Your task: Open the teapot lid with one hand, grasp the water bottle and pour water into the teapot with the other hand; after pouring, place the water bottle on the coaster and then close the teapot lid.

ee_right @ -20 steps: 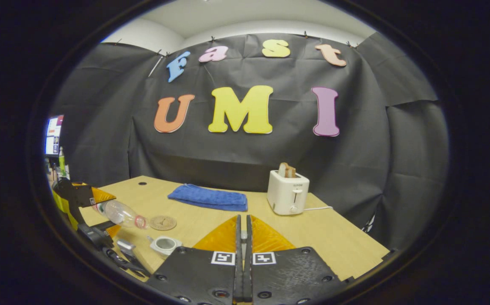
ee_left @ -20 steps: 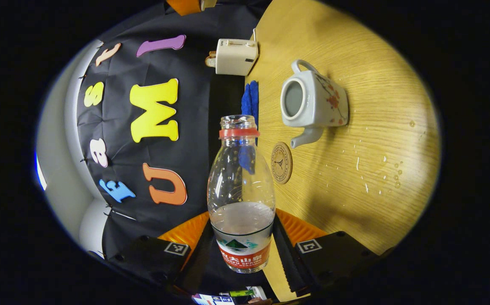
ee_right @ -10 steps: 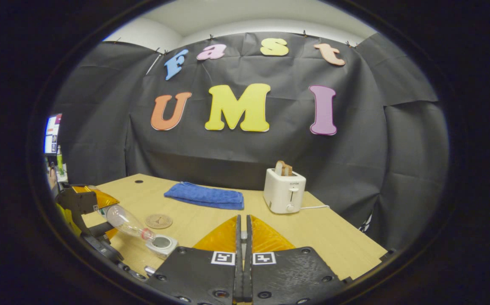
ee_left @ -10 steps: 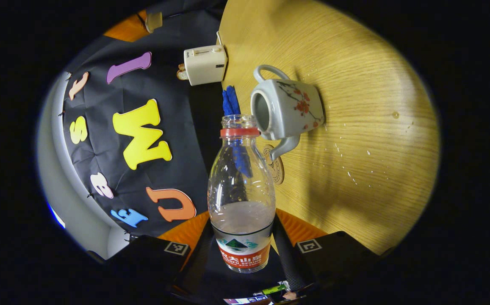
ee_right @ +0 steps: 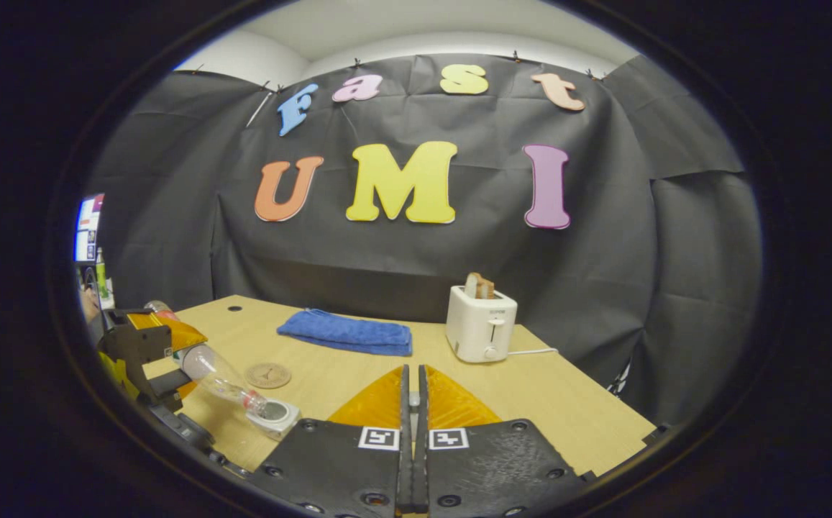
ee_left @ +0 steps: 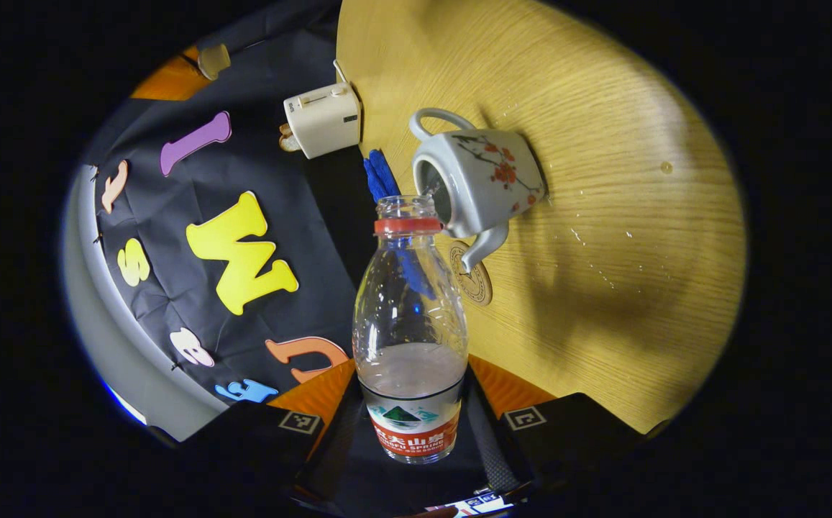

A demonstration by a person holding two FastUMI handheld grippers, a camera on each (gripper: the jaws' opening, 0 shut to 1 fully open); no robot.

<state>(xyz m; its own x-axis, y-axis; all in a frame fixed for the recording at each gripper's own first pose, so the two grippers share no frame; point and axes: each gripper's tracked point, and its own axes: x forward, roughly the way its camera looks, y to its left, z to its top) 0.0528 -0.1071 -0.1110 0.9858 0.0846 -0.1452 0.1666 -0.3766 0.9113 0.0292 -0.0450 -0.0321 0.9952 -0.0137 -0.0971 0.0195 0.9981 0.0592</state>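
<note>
- The left gripper [ee_left: 413, 424] has both fingers pressed on the lower body of the water bottle [ee_left: 410, 338], around the label; in the right gripper view the same left gripper [ee_right: 144, 345] sits at the table's near-left corner with the bottle tipped neck-down.
- The bottle's open mouth is right at the rim of the teapot [ee_left: 479, 181], which stands lidless on the wooden table [ee_left: 602, 216]; a second ago the mouth was well short of the pot, so the left gripper has swung in and tilted further.
- The right gripper [ee_right: 413, 403] is held level, its fingers nearly together on something small; whether that is the lid I cannot tell. It has barely shifted.
- The coaster [ee_left: 475, 277] lies bare just beside the spout.
- Farther back sit a blue cloth [ee_right: 346, 334] and a white toaster [ee_right: 480, 324].
- Water droplets [ee_left: 602, 252] speckle the wood near the pot.
</note>
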